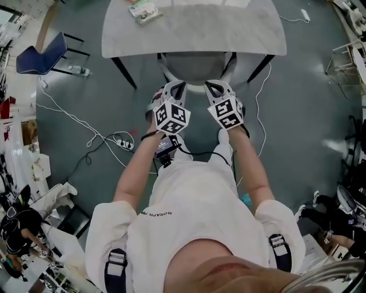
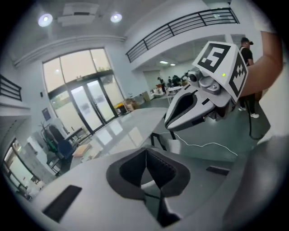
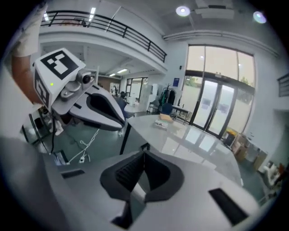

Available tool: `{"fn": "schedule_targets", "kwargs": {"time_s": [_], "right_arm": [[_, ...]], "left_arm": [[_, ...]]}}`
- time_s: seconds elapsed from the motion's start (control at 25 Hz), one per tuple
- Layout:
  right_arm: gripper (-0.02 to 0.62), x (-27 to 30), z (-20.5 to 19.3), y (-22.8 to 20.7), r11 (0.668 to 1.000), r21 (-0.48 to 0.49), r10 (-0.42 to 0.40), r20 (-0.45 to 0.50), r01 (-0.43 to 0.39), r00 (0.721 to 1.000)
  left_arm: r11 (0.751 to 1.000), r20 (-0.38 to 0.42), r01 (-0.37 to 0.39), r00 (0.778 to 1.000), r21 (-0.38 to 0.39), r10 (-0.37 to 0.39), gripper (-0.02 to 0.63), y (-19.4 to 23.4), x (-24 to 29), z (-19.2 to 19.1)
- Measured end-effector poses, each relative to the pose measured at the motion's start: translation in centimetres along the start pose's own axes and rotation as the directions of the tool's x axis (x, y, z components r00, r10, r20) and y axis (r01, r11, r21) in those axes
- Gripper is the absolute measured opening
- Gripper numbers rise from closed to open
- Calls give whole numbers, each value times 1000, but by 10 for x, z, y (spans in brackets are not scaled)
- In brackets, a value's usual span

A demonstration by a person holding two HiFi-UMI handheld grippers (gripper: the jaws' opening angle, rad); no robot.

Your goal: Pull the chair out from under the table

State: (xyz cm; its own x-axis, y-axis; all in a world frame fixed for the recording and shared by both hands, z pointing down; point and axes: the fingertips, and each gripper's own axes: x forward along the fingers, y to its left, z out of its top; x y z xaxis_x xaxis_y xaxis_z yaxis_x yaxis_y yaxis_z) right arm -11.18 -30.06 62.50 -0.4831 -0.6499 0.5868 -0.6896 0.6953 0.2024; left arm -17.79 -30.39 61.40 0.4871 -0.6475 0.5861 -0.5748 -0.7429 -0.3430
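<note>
In the head view the chair (image 1: 196, 87) is tucked under the pale marble table (image 1: 251, 40); only its curved white backrest rim and grey seat show at the near edge. My left gripper (image 1: 176, 87) and right gripper (image 1: 215, 87) hover side by side just short of that rim, both pointing at it and slanting down. Both are shut with nothing between the jaws. The left gripper view has its closed jaws (image 2: 145, 152) in front of the table top (image 2: 122, 126), with the right gripper (image 2: 198, 101) alongside. The right gripper view has its closed jaws (image 3: 143, 155) and the left gripper (image 3: 92, 106).
A blue chair (image 1: 40, 54) stands at the far left with a bottle (image 1: 80, 70) on the floor beside it. A power strip (image 1: 123, 142) and white cables lie on the floor left of me. A small packet (image 1: 146, 10) rests on the table's far side. People sit at the lower left.
</note>
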Motion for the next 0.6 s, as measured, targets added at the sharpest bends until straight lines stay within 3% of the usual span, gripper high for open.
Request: {"fn": "schedule_targets", "kwargs": {"time_s": [0.2, 0.24, 0.32, 0.48, 0.6], "right_arm": [[25, 22, -49, 14, 974, -176, 117, -152, -143, 981], [65, 27, -61, 15, 964, -207, 127, -191, -166, 973], [92, 34, -81, 16, 938, -281, 130, -259, -204, 957], [140, 45, -114, 23, 861, -402, 164, -358, -310, 919], [212, 51, -139, 33, 779, -475, 198, -433, -409, 880]], "left_arm": [[983, -73, 169, 984, 78, -163, 7, -41, 47, -18], [975, -92, 197, 978, 101, -188, 13, -49, 54, -22], [957, -130, 248, 965, 151, -229, 71, -63, 66, -31], [908, -209, 337, 934, 249, -289, 141, -88, 85, -54], [849, -280, 389, 912, 358, -300, 194, -104, 99, -72]]}}
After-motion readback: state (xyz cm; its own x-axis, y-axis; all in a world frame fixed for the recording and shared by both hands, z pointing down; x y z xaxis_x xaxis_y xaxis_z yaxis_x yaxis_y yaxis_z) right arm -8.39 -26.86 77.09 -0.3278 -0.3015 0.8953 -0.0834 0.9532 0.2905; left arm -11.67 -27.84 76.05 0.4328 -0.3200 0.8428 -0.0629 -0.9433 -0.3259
